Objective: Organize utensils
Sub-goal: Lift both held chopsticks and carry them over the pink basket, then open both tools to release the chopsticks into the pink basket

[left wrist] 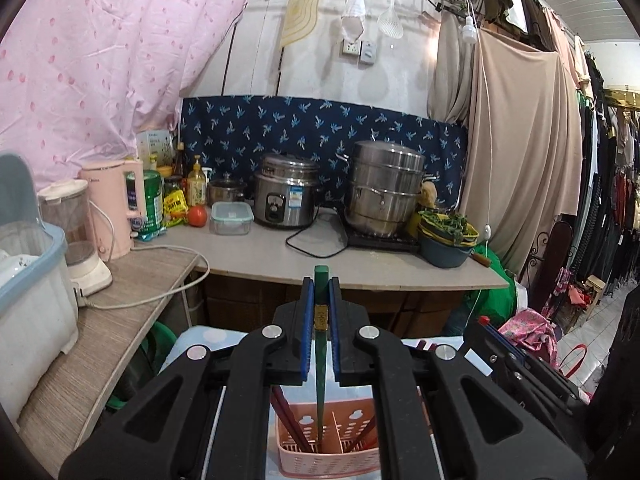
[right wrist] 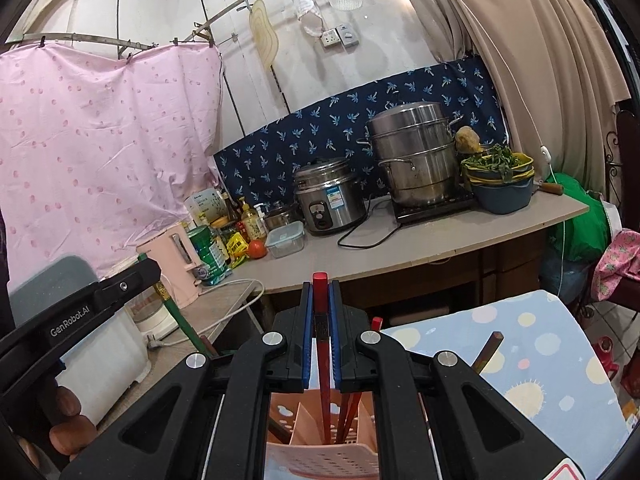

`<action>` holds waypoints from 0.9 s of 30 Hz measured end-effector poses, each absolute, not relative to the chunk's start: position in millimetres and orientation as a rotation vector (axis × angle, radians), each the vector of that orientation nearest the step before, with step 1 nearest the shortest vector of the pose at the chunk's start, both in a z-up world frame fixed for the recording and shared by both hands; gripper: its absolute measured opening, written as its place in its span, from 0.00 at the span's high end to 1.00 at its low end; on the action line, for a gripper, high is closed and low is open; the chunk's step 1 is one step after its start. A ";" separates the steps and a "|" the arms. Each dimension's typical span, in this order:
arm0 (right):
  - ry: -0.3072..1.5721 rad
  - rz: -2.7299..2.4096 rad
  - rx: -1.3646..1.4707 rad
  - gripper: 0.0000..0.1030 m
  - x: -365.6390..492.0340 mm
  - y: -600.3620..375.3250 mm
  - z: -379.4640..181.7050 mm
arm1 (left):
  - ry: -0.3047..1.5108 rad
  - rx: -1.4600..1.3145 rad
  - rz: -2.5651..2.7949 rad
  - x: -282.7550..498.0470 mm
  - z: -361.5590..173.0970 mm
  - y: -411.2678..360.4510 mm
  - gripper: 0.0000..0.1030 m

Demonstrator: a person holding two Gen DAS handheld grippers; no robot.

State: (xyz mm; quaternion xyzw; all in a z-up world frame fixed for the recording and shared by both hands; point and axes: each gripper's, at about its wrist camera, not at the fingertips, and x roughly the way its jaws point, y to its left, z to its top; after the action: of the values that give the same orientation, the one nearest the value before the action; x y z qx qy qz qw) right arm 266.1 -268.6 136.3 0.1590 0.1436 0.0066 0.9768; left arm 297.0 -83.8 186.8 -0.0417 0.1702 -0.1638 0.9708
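In the left wrist view, the left gripper [left wrist: 320, 304] is clamped on a green chopstick [left wrist: 321, 360], its blue pads pressed against the stick just below the top end. The stick runs down between the fingers, and its lower tip sits inside the left compartment of a pink slotted holder [left wrist: 328, 458], beside a dark red pair already leaning there. The holder stands on a cloth with pale dots [left wrist: 208, 340], in front of a counter [left wrist: 360, 268] crowded with a rice cooker [left wrist: 286, 192] and a stacked steamer pot [left wrist: 384, 188]. The right gripper [left wrist: 520, 356] shows at the right edge of this view. In the right wrist view, that right gripper [right wrist: 320, 304] is likewise closed tight on a red chopstick [right wrist: 322, 360], which drops into the holder [right wrist: 320, 452] next to other red sticks in a middle compartment; one more stick [right wrist: 486, 350] pokes up on the far right. The left gripper [right wrist: 80, 308] appears at the left with its green stick slanting down. The risk I see from here: both tools crowd the same small, light holder, so a sideways nudge from either stick could tip or slide it on the soft cloth. Letting go while a stick is slanted might let it lean over a divider, or flick out neighbouring sticks. The two tools might also knock together.
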 end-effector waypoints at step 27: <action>0.271 0.034 0.296 0.63 195.7 -261.1 158.1 | 0.391 0.027 -0.277 243.5 186.8 -78.3 0.42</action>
State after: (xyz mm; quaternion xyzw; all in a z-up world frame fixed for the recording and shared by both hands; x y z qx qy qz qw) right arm 195.7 -261.1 158.1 0.1471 0.1346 0.0170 0.9798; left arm 243.5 -78.3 186.8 0.0132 0.1935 -0.1370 0.9714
